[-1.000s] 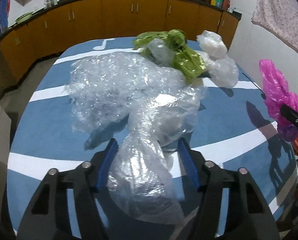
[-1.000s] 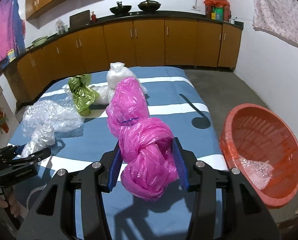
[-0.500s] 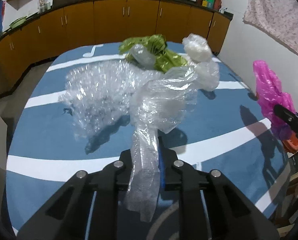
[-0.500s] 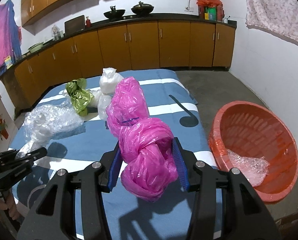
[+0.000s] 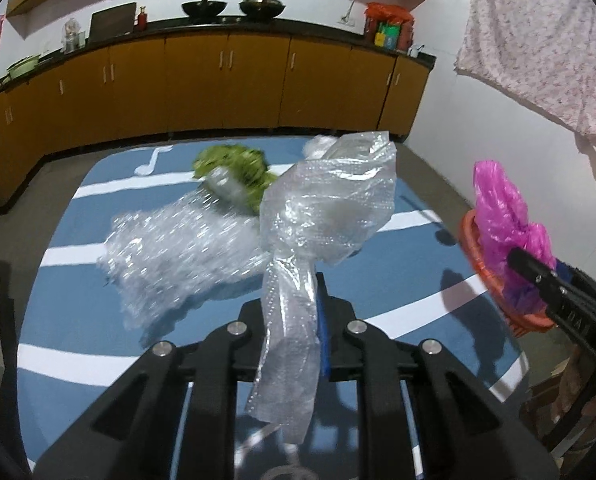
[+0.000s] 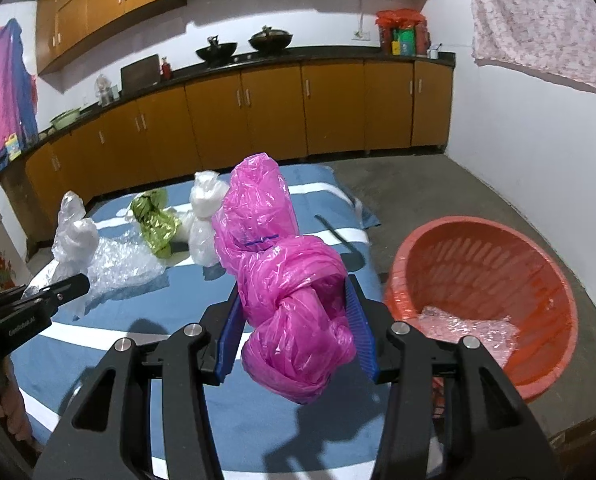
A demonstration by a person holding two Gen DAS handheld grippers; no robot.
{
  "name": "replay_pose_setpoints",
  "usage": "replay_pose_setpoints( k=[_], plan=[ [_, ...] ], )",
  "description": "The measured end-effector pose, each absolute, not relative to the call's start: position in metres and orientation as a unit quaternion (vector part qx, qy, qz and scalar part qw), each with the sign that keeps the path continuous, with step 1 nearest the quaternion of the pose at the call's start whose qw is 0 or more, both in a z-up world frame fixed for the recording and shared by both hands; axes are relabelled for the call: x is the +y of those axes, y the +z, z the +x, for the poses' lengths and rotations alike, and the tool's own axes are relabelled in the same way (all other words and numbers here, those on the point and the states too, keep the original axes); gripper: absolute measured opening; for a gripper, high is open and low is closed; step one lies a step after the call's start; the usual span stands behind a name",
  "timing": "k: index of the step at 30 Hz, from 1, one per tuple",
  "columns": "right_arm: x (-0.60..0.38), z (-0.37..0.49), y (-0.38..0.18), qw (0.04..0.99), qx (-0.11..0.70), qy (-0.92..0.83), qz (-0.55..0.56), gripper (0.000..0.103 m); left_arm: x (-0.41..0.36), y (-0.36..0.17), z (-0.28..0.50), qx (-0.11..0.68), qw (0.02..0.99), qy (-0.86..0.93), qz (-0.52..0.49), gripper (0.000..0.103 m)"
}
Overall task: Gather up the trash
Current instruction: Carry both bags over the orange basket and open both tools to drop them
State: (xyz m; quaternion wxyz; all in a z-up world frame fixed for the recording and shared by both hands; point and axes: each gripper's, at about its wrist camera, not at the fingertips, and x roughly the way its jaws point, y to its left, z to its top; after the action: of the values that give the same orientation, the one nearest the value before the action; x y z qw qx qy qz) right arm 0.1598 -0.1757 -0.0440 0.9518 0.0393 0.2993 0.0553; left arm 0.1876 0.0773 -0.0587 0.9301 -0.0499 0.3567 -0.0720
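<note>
The left gripper (image 5: 294, 320) is clamped tight on the neck of a clear plastic bag (image 5: 330, 208), its jaws nearly meeting around the crumpled film; the bag's upper part balloons above the blue-and-white striped mat (image 5: 78, 280), lifted off it, and a loose tail hangs down between the fingers; the right gripper (image 6: 294, 320) is closed around a knotted pink plastic bag (image 6: 282, 272), its blue pads (image 6: 360, 328) pressing both sides of the knot, the bag's top standing up above the jaws and its bottom hanging below them.

Taking the mat as the landmark: a sheet of bubble wrap (image 5: 178, 248) lies near its middle; a green plastic bag (image 6: 156, 224) lies toward its far end, just beside the bubble wrap; a white plastic bag (image 6: 204, 220) stands at the far end, next to the green one; an orange-red basin (image 6: 494, 248) sits on the concrete floor off the mat's right edge, with a piece of clear crumpled wrap (image 6: 466, 328) lying inside it; the pink bag is held over the mat's near right part, close to the basin; orange kitchen cabinets (image 6: 274, 116) run along the wall beyond the mat's far end.
</note>
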Motion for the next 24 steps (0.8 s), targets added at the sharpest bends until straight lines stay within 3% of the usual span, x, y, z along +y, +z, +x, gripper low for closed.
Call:
replay_pose_setpoints(
  k=[24],
  plan=[
    [-0.267,0.126,-0.035,0.958,0.268,-0.068,0.079,0.049,-0.042,-0.032,0.204,0.327,0.925,-0.190,-0.027,0.017]
  ],
)
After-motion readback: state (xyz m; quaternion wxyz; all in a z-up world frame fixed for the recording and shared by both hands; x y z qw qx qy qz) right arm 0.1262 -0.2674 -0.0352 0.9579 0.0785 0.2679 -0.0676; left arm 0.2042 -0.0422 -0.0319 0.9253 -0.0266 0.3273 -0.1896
